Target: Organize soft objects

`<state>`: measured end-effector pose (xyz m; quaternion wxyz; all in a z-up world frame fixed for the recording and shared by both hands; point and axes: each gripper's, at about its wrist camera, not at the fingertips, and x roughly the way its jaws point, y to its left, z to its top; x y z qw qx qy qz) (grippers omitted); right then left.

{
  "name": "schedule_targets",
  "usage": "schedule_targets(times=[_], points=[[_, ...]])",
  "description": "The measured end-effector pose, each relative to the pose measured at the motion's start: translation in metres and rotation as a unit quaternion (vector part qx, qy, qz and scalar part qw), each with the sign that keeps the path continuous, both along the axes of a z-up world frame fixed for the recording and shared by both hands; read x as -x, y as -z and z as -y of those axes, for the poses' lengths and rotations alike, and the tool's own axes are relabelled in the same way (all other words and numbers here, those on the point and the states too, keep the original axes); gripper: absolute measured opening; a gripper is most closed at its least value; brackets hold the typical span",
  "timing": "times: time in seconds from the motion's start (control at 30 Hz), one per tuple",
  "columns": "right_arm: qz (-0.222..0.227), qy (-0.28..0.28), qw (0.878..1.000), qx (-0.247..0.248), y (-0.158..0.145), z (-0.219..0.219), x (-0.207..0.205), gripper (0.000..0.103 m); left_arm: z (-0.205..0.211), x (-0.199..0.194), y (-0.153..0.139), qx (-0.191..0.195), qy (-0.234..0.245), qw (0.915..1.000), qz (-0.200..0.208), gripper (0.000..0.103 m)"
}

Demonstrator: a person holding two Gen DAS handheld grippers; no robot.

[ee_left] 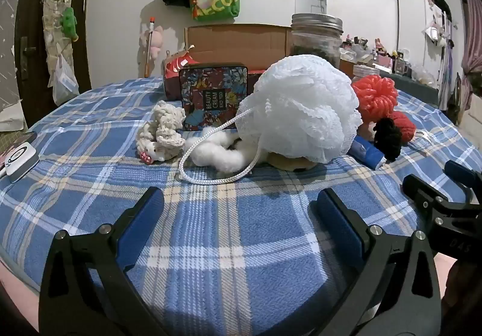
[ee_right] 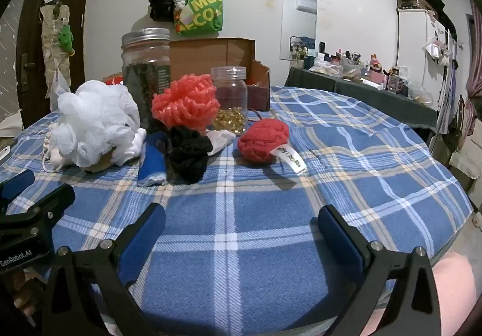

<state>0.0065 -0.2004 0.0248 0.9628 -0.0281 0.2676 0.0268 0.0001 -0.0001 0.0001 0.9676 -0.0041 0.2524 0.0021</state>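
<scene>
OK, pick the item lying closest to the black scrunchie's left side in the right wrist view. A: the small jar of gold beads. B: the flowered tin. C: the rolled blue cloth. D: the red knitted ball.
C: the rolled blue cloth lies right against the black scrunchie on its left; the red knitted ball sits off to its right.

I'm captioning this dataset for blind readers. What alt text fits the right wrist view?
The open right gripper hovers empty over a blue plaid cloth. Ahead lie a red knitted ball, black scrunchie, coral mesh puff and white bath puff, with two jars and a cardboard box behind.
</scene>
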Motion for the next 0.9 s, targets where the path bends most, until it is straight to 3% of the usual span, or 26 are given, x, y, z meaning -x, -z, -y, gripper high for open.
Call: schedule_targets(times=[0.9], points=[[-0.001,0.0,1.0,0.0,0.0002,-0.0001,-0.0003,0.103,0.0,0.0,0.0001,0.002,0.0,1.0,-0.002,0.103]])
